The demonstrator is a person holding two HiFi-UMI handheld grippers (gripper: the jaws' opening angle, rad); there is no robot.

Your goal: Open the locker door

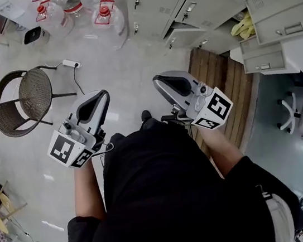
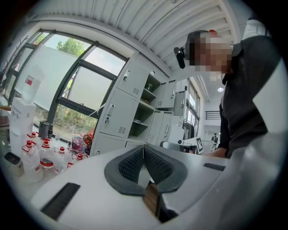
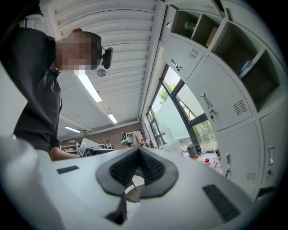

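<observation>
A bank of pale grey metal lockers fills the upper right of the head view. Some doors are shut and others stand ajar, and all are well apart from both grippers. A round brown wicker chair stands on the pale floor at left. Clear plastic water jugs with red caps cluster beside the lockers. The left gripper and right gripper sit side by side, each with jaws pressed together on nothing.

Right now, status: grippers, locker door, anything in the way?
Left gripper shut, empty. Right gripper shut, empty. Lockers ahead, not reached, no door touched. Water jugs on the floor beside them.
</observation>
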